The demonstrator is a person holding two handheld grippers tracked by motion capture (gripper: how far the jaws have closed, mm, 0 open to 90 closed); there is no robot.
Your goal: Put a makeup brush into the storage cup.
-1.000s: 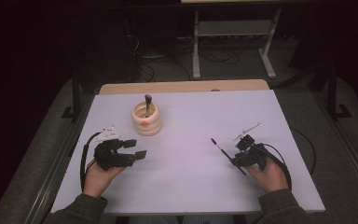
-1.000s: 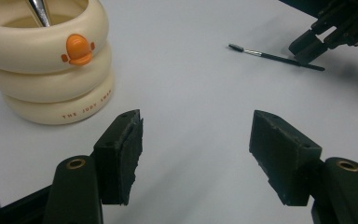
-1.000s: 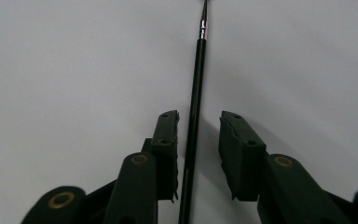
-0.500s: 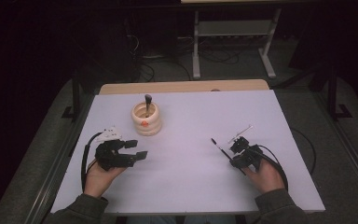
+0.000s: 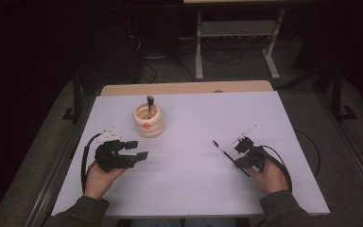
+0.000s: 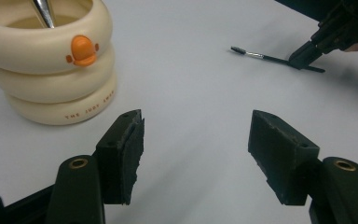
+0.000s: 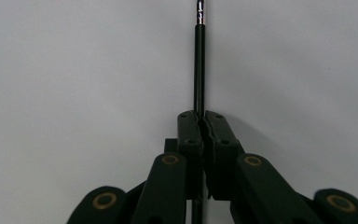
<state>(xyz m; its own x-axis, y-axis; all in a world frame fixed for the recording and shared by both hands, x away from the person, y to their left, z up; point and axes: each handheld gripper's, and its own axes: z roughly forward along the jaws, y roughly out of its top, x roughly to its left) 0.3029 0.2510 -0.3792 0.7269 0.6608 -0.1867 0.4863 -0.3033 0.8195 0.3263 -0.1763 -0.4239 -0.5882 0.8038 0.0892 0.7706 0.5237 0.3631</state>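
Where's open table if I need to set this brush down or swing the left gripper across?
Widest bare stretch: the white table between the left gripper and the right gripper, running back past the cream holder to the far edge. The far right corner beyond the brush is bare too. Tightest is the strip between holder and left gripper.

Ringed holder (image 5: 148,121) on table (image 5: 198,189), far left of middle; utensil (image 5: 150,102) upright in it. Left gripper (image 5: 139,150) just before holder. Thin brush (image 5: 223,149) flat on table, well right, between right gripper (image 5: 242,152) pads.
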